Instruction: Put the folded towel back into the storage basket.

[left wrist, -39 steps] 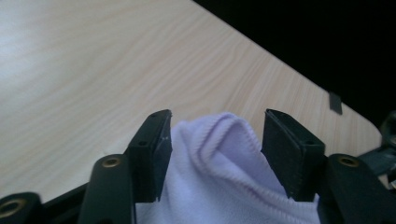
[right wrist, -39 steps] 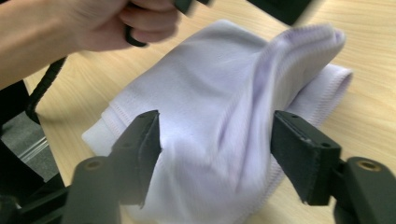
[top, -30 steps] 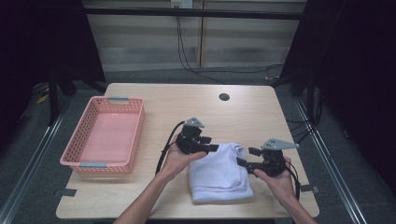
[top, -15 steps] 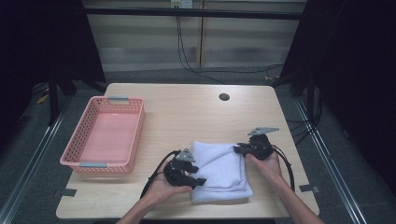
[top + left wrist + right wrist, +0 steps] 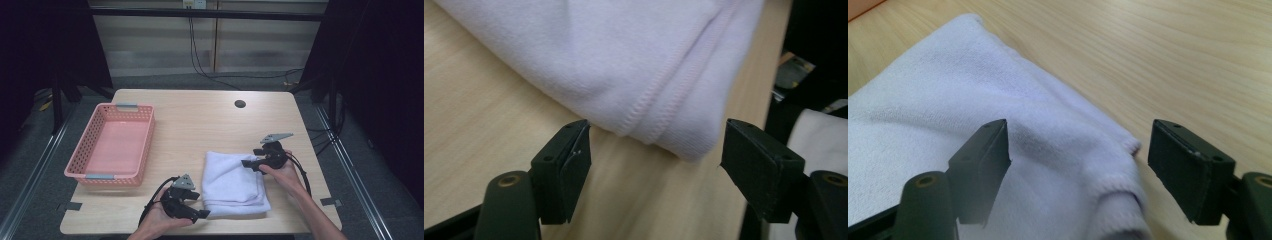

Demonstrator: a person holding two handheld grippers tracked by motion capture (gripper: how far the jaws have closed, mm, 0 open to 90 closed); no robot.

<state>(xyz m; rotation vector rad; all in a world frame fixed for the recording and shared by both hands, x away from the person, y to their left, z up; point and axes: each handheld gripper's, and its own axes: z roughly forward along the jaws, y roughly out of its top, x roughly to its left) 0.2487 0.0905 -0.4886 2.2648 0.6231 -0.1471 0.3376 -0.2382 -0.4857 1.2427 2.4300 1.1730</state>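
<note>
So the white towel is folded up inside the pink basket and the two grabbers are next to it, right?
Not quite. The white towel is folded, but it lies on the table, to the right of the pink basket, as the high view shows. The left gripper and right gripper are indeed beside it.

No readable text, label or number anywhere

Towel and basket on the table
Folded towel [image 5: 232, 182] lies right of the basket [image 5: 111, 150], on the table [image 5: 200, 120]'s near half.
</note>
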